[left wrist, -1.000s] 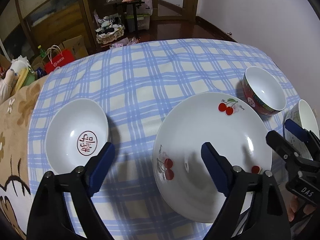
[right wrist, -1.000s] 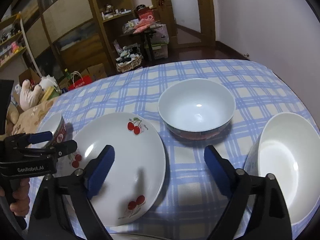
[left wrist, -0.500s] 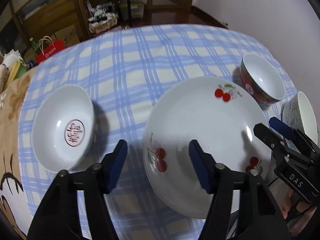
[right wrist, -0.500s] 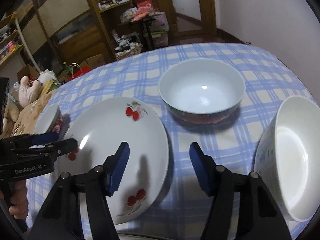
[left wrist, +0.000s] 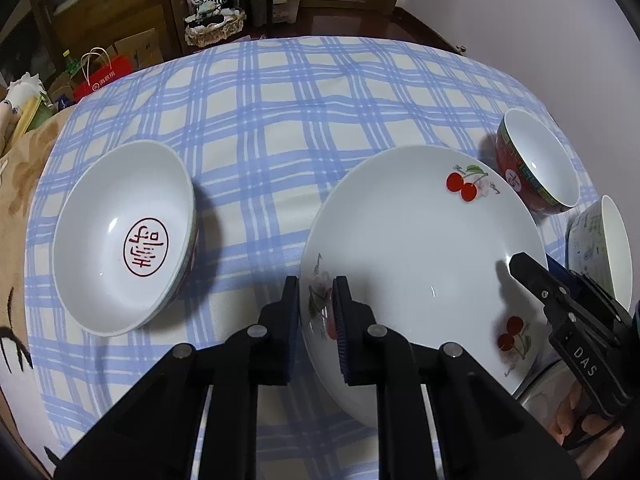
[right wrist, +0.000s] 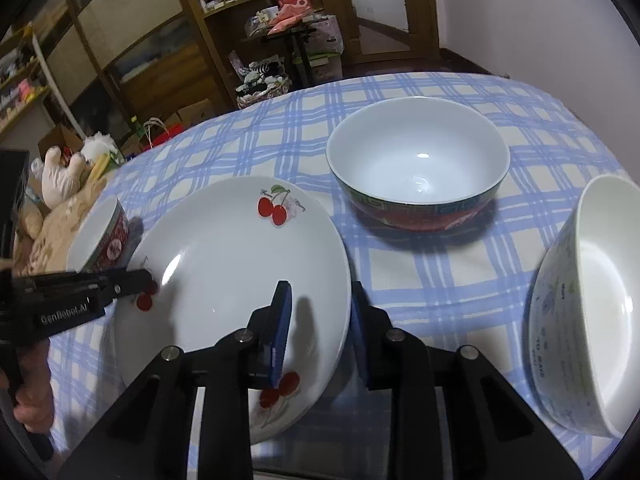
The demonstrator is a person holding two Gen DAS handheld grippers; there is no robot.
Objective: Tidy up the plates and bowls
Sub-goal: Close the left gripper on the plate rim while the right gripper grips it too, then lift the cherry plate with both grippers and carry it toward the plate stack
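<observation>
A white plate with cherry prints (left wrist: 420,248) lies on the blue-checked tablecloth (left wrist: 280,100). My left gripper (left wrist: 316,284) has its jaws closing on the plate's left rim, one pad under the edge and one on the inner face. In the right wrist view the same cherry plate (right wrist: 232,264) has its right rim between the closing jaws of my right gripper (right wrist: 320,285), whose pads meet it. A white bowl with a red seal mark (left wrist: 120,236) sits left of the plate. A red-sided bowl (right wrist: 416,168) and a white printed bowl (right wrist: 588,300) sit to the right.
The right gripper (left wrist: 532,268) and the left gripper (right wrist: 140,276) show in each other's views, with a person's hand (right wrist: 28,400) behind. A brown cloth (left wrist: 16,184) covers the table's left end. Beyond the far edge are shelves, a basket (left wrist: 216,28) and a red bag (left wrist: 100,76).
Both grippers' jaws have narrowed from wide open to close on opposite rims of the cherry plate. The cameras tipped down a little; the bowls have not moved.
</observation>
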